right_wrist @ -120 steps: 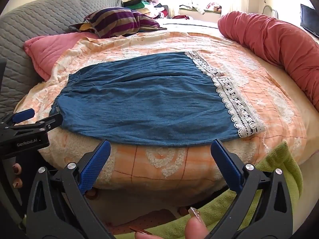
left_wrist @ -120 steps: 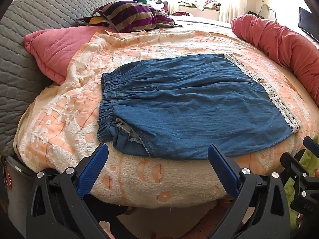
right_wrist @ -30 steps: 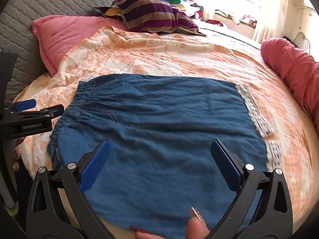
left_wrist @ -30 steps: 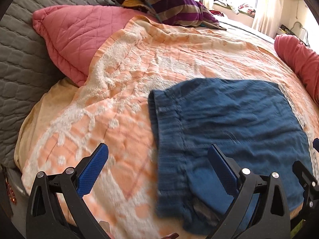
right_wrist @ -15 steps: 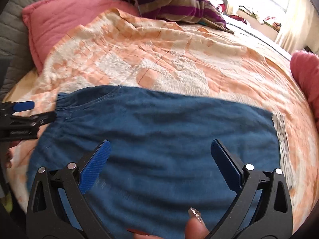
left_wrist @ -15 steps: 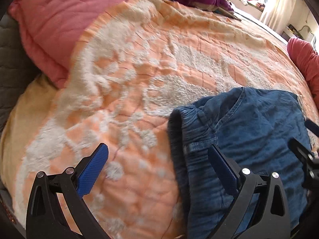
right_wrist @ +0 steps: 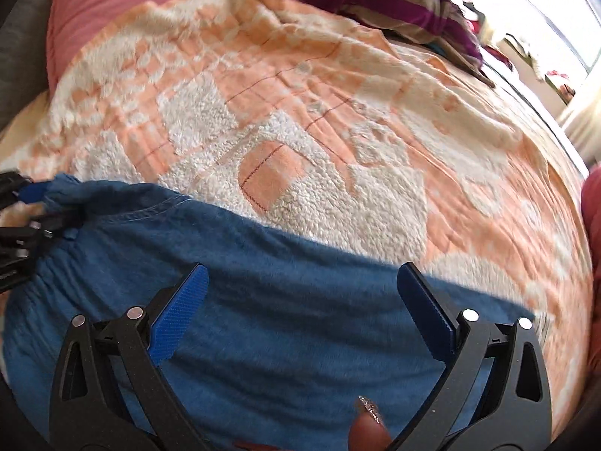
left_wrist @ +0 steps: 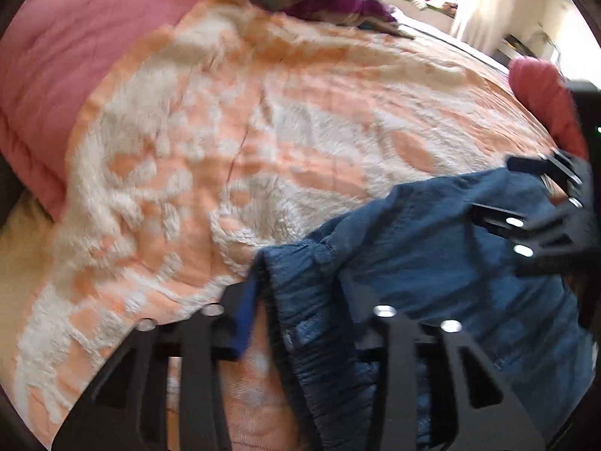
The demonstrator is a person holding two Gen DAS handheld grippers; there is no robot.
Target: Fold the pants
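The blue denim pants (right_wrist: 285, 300) lie on the orange and white bedspread (right_wrist: 300, 120). In the left wrist view my left gripper (left_wrist: 296, 300) has closed on the elastic waistband corner of the pants (left_wrist: 432, 263), with the cloth bunched between its fingers. It also shows at the left edge of the right wrist view (right_wrist: 33, 203), pinching that corner. My right gripper (right_wrist: 300, 300) is open, low over the pants near their far edge, with nothing between its fingers. It shows at the right of the left wrist view (left_wrist: 541, 195).
A pink quilted pillow (left_wrist: 56, 67) and a striped purple pillow (right_wrist: 394, 0) lie at the head of the bed. A red bolster (left_wrist: 541, 101) runs along the right side. A grey headboard (right_wrist: 18, 56) is at far left.
Both grippers have moved forward and down over the pants. My left gripper has gone from open to shut on the waistband corner. My right gripper stays open.
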